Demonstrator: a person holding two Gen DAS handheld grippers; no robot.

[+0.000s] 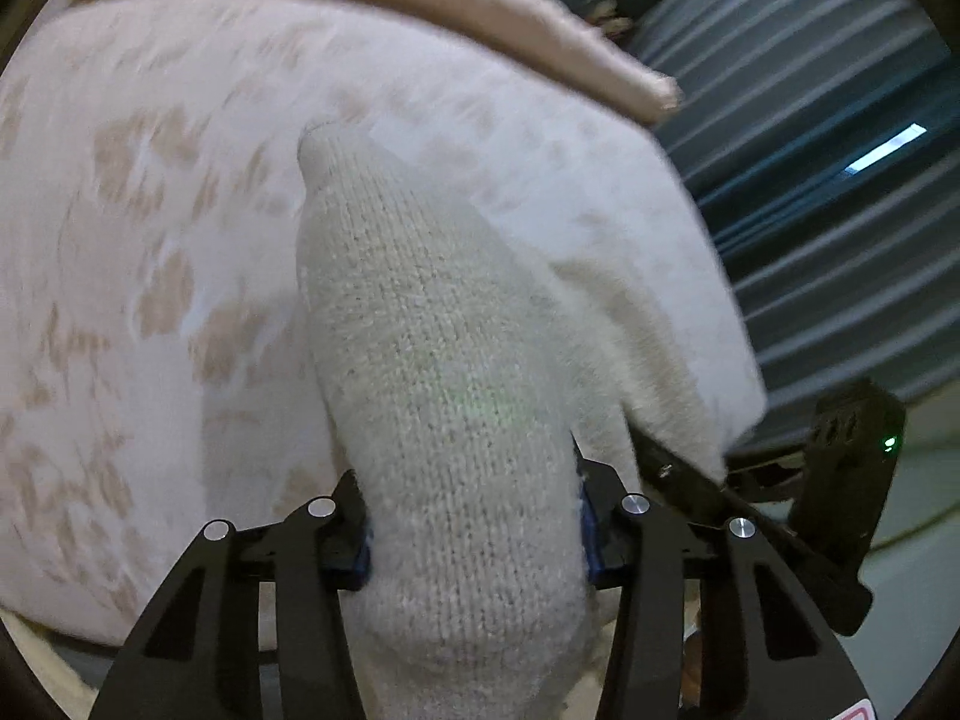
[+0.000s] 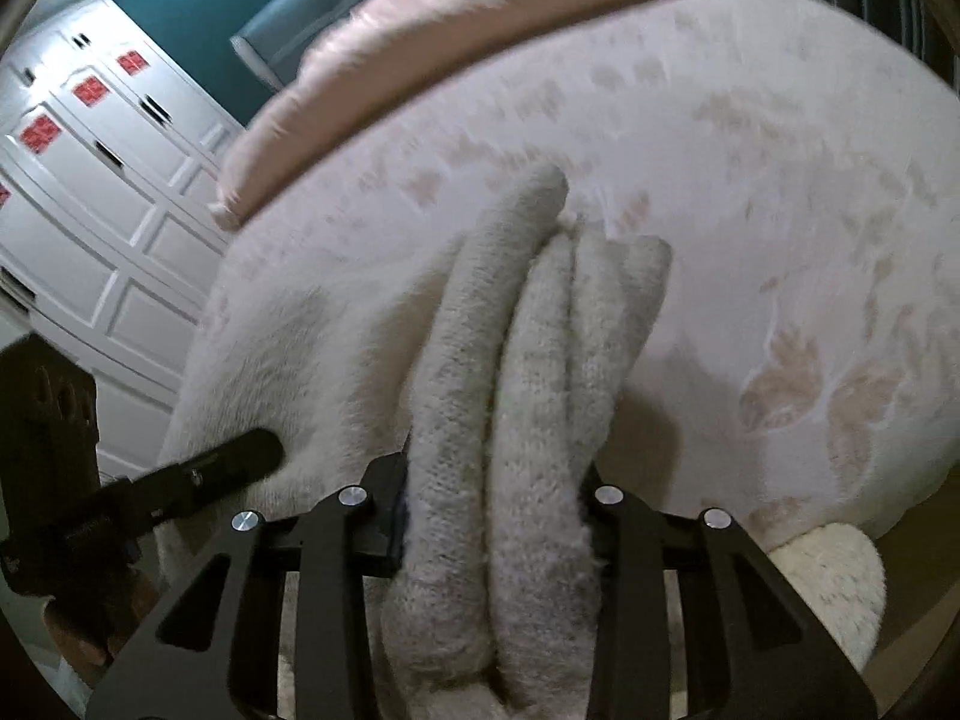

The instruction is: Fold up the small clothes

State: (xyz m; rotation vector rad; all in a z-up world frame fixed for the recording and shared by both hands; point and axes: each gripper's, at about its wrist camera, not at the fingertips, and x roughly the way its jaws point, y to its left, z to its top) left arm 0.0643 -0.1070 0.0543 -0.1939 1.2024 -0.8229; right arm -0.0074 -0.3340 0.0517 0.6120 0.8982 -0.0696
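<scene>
Left tool (image 1: pixel 474 531) clenched on single bunched end of cream knit garment (image 1: pixel 432 360); right tool (image 2: pixel 495 516) clamped on several stacked folds of it. Guessing grips at two ends so cloth hangs taut for fold. Garment raised over patterned bed cover (image 1: pixel 150 240), near its edge beside striped surface (image 1: pixel 810 120). Pink blanket (image 2: pixel 480 12) behind.

Black slotted tongs (image 1: pixel 474 546); silver screws; blue pads (image 1: pixel 362 552)
</scene>
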